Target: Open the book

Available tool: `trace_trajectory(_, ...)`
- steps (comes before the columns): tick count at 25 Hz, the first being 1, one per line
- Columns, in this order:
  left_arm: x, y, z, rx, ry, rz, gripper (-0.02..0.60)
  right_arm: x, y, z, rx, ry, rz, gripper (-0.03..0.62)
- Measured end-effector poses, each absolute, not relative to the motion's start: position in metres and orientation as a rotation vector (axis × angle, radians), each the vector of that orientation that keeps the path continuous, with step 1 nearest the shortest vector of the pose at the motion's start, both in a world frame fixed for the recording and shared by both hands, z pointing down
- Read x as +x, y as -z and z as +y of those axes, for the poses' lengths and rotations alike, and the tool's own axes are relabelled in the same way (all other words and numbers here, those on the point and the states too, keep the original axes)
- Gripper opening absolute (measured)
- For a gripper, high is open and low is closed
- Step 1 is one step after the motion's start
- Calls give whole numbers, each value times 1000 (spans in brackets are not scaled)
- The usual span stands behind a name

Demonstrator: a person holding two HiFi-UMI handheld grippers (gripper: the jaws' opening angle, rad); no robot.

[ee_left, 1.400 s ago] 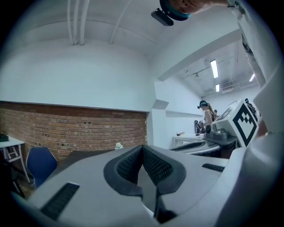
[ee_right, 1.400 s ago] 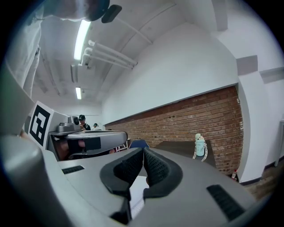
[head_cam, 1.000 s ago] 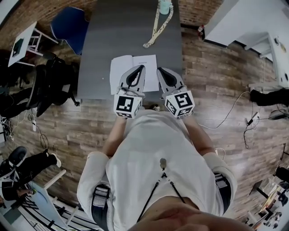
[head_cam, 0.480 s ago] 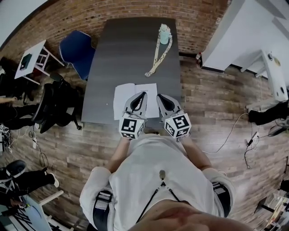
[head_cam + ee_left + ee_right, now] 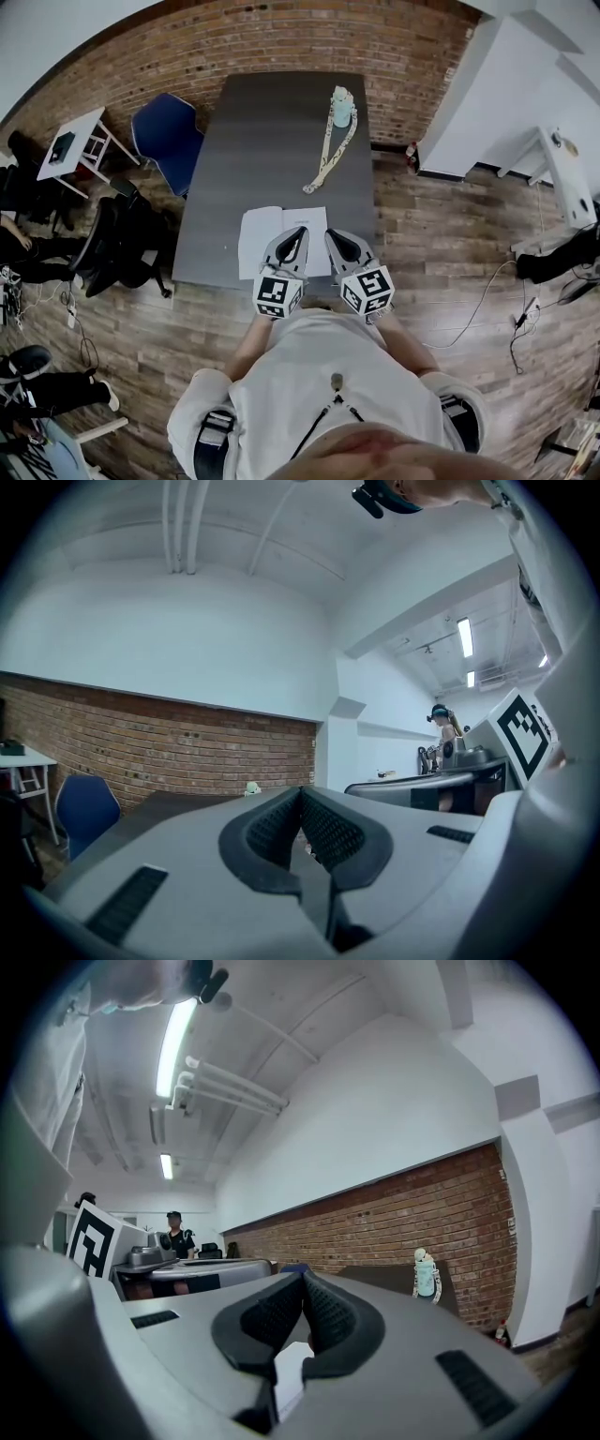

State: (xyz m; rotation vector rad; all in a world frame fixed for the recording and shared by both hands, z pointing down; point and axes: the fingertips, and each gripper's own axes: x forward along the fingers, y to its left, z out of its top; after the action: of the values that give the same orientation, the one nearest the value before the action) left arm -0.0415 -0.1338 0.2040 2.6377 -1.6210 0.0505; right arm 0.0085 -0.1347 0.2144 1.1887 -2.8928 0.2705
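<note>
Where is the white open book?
In the head view, the white open book lies at the dark grey table's near edge, just ahead of the left gripper and right gripper.

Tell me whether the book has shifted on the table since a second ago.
No. The book still lies open at the near edge of the table, just as before; only the head view's framing has changed.

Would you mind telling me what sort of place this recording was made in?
Probably an office or lab workspace: a red brick wall, a long dark grey table and a blue chair beside it.
</note>
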Motion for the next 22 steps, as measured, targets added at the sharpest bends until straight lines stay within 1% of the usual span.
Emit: trace_trajectory(22, -48, -211, -141, 2618, -59, -1645, 21, 7, -218, -139, 1189, -223, -2894, 37)
